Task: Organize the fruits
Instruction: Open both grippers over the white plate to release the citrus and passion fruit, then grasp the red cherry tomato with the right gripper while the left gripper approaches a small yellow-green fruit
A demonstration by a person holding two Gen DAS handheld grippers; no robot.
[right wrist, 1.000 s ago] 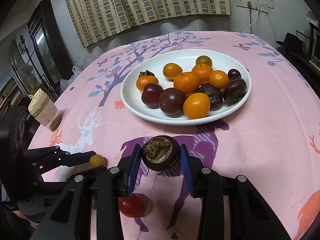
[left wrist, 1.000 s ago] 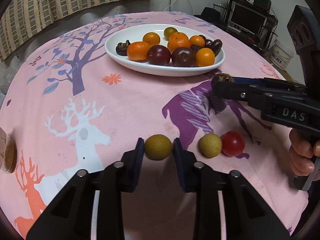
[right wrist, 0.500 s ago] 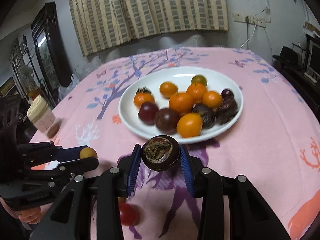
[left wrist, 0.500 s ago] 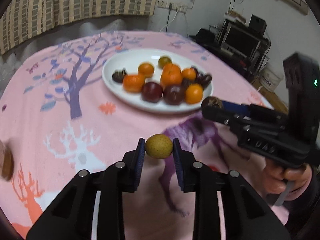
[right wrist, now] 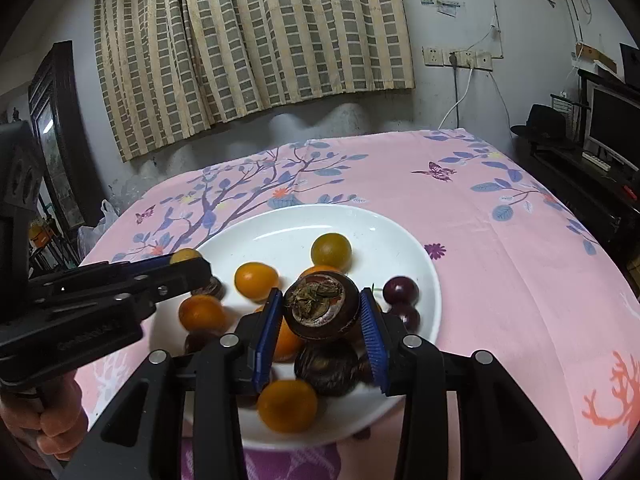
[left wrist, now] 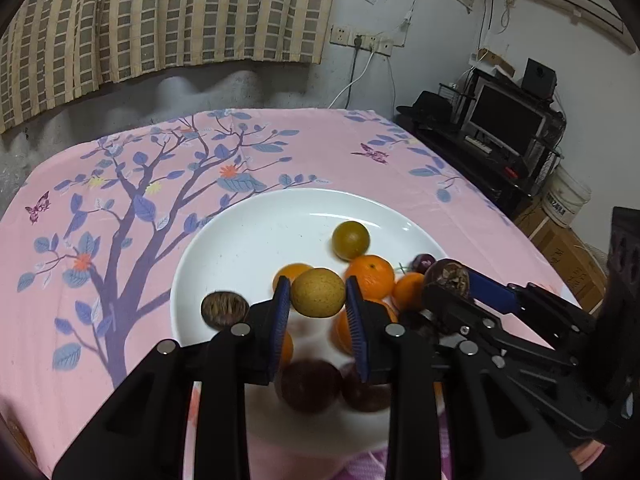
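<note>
My left gripper (left wrist: pixel 318 306) is shut on a small yellow-green fruit (left wrist: pixel 318 292) and holds it above the white plate (left wrist: pixel 248 232). My right gripper (right wrist: pixel 322 326) is shut on a dark brown mangosteen (right wrist: pixel 322 306) above the same plate (right wrist: pixel 384 236). The plate holds several oranges, dark plums and a greenish fruit (left wrist: pixel 351 240). The right gripper shows in the left wrist view (left wrist: pixel 446 280) at the right. The left gripper shows in the right wrist view (right wrist: pixel 188 264) at the left, over the plate's left rim.
The plate sits on a pink tablecloth (left wrist: pixel 120 208) with a tree print. A wall with a striped curtain (right wrist: pixel 248 40) stands behind the table. A monitor and shelves (left wrist: pixel 508 120) stand to the right of the table.
Both grippers have risen and moved forward with their fruits, from above the cloth in front of the plate to above the plate itself.
</note>
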